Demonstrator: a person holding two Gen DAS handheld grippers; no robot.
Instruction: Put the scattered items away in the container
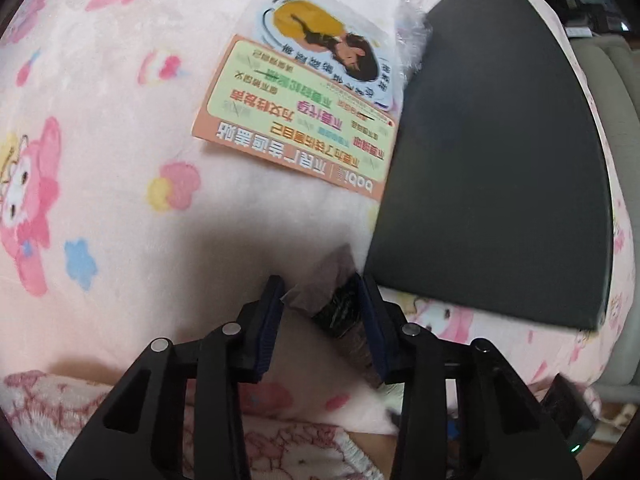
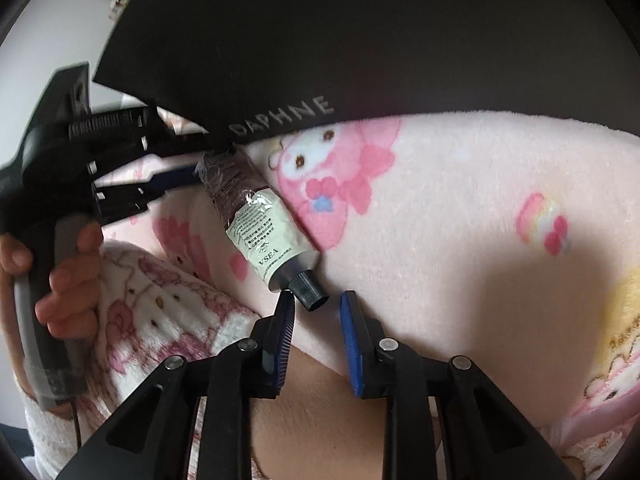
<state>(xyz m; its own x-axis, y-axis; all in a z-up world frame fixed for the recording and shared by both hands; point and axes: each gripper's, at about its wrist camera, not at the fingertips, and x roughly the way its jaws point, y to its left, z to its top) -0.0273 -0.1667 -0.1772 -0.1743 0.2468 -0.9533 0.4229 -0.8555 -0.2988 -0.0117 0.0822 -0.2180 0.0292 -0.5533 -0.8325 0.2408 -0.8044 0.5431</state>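
Note:
A hand cream tube (image 2: 256, 224), brown with a pale label and a black cap (image 2: 310, 290), lies slanted on the pink cartoon blanket (image 2: 440, 200). Its flat crimped end (image 1: 320, 300) spans the gap between my left gripper's (image 1: 320, 286) blue pads, which close on it beside the corner of the black box (image 1: 492, 160). In the right wrist view the left gripper (image 2: 196, 160) reaches in from the left, held by a hand (image 2: 68, 280). My right gripper (image 2: 317, 298) is open, with the cap just at its fingertips and not pressed.
The black box, lettered DAPHNE (image 2: 280, 120), fills the top of the right wrist view. An orange and green card (image 1: 296, 128) and a cartoon picture card (image 1: 324, 44) lie on the blanket left of the box. Crumpled clear wrap (image 1: 412, 32) sits by them.

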